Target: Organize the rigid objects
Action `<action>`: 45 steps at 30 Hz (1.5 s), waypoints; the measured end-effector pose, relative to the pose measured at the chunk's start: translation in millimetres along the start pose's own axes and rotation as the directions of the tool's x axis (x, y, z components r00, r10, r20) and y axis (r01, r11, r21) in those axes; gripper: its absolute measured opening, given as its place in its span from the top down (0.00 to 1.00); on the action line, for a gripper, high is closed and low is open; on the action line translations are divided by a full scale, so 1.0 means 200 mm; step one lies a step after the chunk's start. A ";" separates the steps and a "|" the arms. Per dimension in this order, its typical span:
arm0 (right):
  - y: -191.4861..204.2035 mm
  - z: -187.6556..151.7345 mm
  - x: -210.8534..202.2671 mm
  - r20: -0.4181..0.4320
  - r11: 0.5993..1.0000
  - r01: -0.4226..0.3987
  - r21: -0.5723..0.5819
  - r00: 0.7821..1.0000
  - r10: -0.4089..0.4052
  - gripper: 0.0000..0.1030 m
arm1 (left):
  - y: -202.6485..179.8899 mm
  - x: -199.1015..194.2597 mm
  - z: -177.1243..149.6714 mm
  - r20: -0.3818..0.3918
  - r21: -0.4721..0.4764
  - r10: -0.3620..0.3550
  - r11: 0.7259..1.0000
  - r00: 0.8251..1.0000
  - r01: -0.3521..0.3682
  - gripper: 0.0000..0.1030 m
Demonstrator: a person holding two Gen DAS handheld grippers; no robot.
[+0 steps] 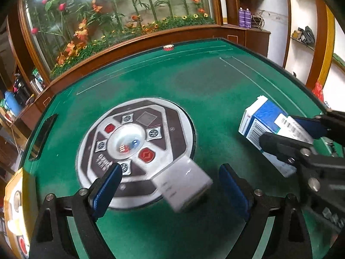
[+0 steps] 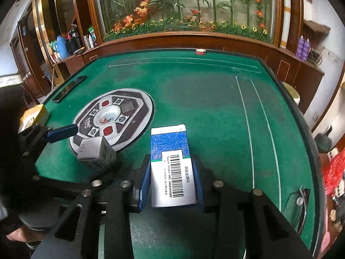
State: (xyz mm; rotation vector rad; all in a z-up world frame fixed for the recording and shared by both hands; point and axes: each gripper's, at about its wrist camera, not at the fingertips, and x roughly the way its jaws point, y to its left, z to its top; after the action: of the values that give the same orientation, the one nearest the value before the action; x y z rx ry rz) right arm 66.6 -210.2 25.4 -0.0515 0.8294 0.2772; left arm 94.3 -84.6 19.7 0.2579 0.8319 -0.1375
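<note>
A blue and white box with a barcode (image 2: pixel 170 161) sits between my right gripper's (image 2: pixel 170 185) blue pads, which are shut on it just above the green table; it also shows in the left wrist view (image 1: pixel 265 127). A small grey box (image 1: pixel 183 183) lies between the open fingers of my left gripper (image 1: pixel 170 185), untouched, at the edge of the round dice console (image 1: pixel 133 144). In the right wrist view the grey box (image 2: pixel 97 151) sits beside the left gripper's blue fingertip (image 2: pixel 62 132).
The green felt mahjong table (image 2: pixel 194 99) has a raised dark rim. A yellow box (image 1: pixel 15 198) stands at its left edge, also in the right wrist view (image 2: pixel 34 114). A small red and white object (image 2: pixel 200 51) lies at the far edge. Wooden cabinets stand behind.
</note>
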 end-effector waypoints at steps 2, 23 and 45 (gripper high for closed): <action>0.01 0.00 0.00 0.000 1.000 0.004 -0.007 1.000 -0.004 0.67 | -0.01 0.03 -0.01 -0.009 -0.001 0.001 1.000 1.000 -0.001 0.22; 0.10 -0.01 -0.06 0.079 0.992 0.084 -0.091 0.994 -0.077 0.67 | 0.09 -0.17 -0.09 0.068 -0.068 0.033 0.997 0.997 -0.028 0.51; 0.22 -0.03 -0.17 0.233 0.958 0.223 -0.179 0.956 -0.179 0.67 | 0.12 -0.21 -0.16 0.101 -0.101 0.062 0.994 0.993 -0.051 0.51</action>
State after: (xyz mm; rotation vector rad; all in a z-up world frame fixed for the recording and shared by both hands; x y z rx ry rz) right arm 27.7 -176.6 49.2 -0.2925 0.5722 0.1695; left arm 49.1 -51.2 35.2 0.1797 0.7250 -0.0561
